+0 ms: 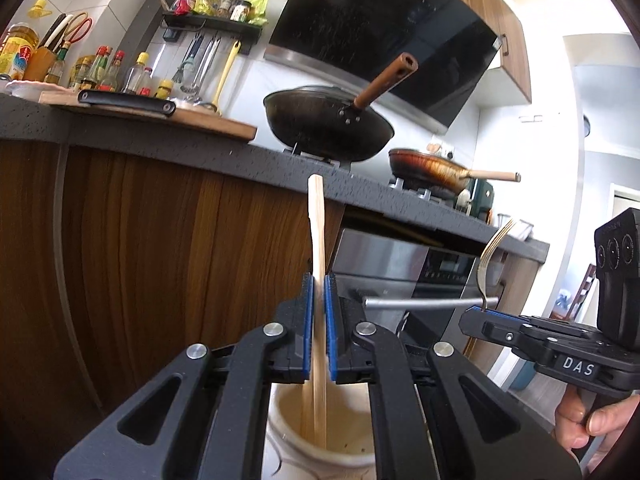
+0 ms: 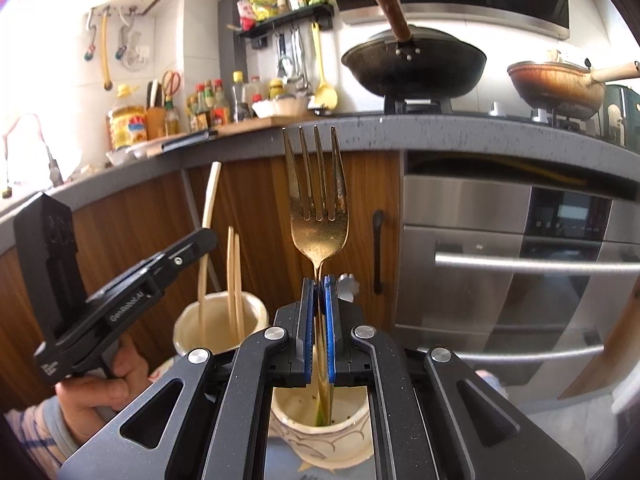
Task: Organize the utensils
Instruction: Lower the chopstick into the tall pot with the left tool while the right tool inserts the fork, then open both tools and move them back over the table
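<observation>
Seemingly mid-drop, the left-wrist view shows the left tongs closed on a wooden chopstick that stands nearly upright, its top at twelve o'clock and its lower end dipping into a cream cup directly beneath the pads at six o'clock. At three o'clock the right tongs pinch a fork. In the right-wrist view those right tongs are shut on the fork's neck, tines at twelve o'clock, handle running straight down into a second, patterned cup at six o'clock. Only this view shows both cups: the chopstick cup sits at nine o'clock with two more chopsticks already in it. Each utensil's long axis looks lined up with its own cup, so letting go appears to be what remains.
</observation>
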